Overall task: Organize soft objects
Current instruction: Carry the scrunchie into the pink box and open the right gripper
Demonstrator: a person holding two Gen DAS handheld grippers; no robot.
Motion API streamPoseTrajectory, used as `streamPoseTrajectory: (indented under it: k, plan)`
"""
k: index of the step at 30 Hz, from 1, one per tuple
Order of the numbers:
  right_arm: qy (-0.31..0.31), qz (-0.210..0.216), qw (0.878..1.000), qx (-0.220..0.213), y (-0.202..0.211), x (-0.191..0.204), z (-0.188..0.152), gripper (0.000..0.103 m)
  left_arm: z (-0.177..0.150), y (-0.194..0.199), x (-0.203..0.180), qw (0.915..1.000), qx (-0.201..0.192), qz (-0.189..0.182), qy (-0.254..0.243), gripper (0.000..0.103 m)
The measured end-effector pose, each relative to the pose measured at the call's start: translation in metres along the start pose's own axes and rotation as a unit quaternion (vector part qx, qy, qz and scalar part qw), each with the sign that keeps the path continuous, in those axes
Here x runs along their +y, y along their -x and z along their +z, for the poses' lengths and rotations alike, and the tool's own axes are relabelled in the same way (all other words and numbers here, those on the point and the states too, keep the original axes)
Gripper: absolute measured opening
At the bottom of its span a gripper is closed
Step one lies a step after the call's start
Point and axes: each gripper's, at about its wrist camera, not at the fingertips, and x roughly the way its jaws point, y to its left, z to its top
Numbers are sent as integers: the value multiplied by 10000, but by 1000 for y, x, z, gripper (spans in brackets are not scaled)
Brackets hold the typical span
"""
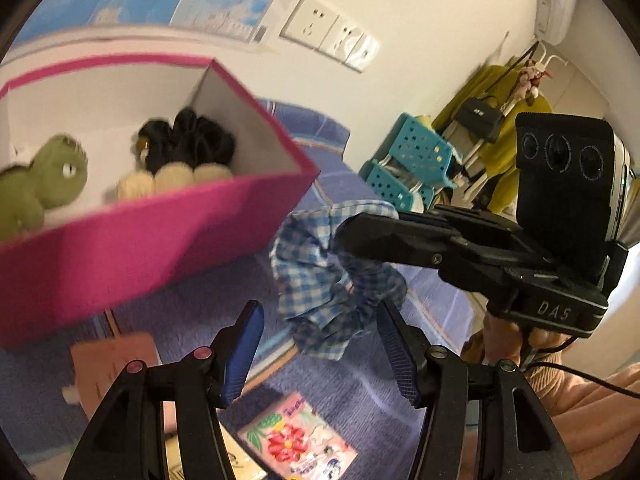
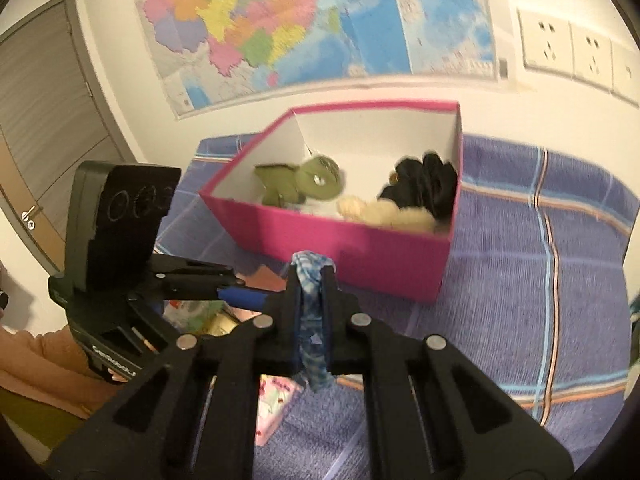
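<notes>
We have the scrunchie (image 1: 320, 276) pinched in our right gripper (image 2: 311, 280), lifted off the bed (image 2: 520, 280) near the box's (image 2: 340, 248) front wall. Left gripper (image 1: 320, 356) empty, jaws apart. Next: carry over rim, drop inside.

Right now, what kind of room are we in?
Probably a bedroom: a blue plaid bedsheet under the pink box, a wall map above, and clothes and bags hung on a rack at the side.

Right gripper (image 2: 312, 280) jaws clamped tight, held up in front of the left gripper (image 1: 320, 356), whose jaws sit apart.
</notes>
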Motion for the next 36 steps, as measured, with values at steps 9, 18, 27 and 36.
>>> streamPoseTrajectory:
  k: [9, 18, 27, 36]
  plan:
    - [455, -70, 9980, -441, 6, 5, 54, 10, 43, 22, -3, 9978, -524, 326, -232, 58]
    - [629, -417, 9961, -464, -24, -9, 91, 10, 84, 14, 23, 9964, -542, 650, -1, 48]
    - [510, -798, 9954, -102, -70, -39, 106, 10, 107, -20, 54, 9948, -234, 954, 280, 48]
    - [364, -1529, 9870, 349, -109, -69, 99, 25, 102, -36, 69, 9906, -1, 1295, 447, 59]
